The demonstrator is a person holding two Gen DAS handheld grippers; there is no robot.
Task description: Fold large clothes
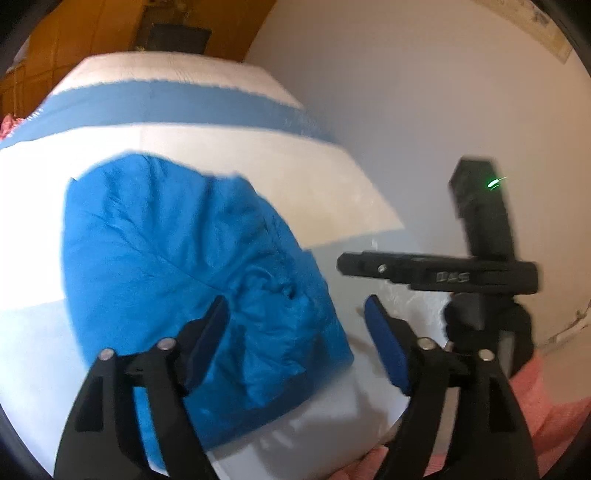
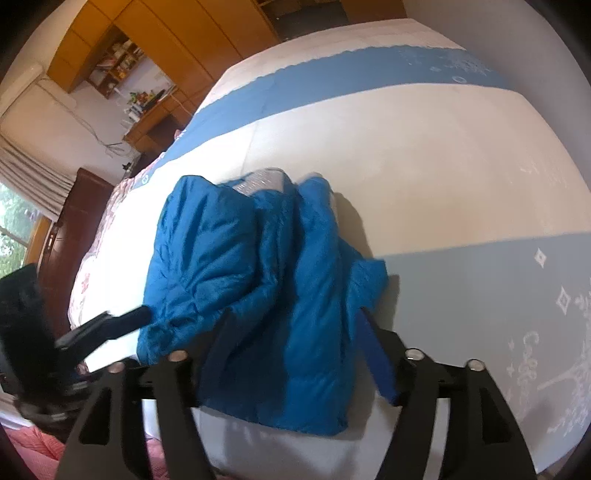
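A bright blue puffer jacket [image 1: 192,266] lies folded in a bundle on the bed, near its front edge. In the right wrist view the jacket [image 2: 258,280] shows a grey inner collar at its far end. My left gripper [image 1: 295,325] is open and empty, hovering above the jacket's near right part. My right gripper [image 2: 295,339] is open and empty, above the jacket's near edge. The right gripper's black body [image 1: 443,273] shows in the left wrist view to the right. The left gripper's black body [image 2: 92,332] shows at the left of the right wrist view.
The bed cover [image 2: 424,155] is white with blue bands. A plain wall [image 1: 424,92] stands to the right. A pink quilt [image 2: 33,446] lies at the bed's near edge. Wooden cupboards [image 2: 177,33], a desk and a curtained window [image 2: 22,192] stand to the left.
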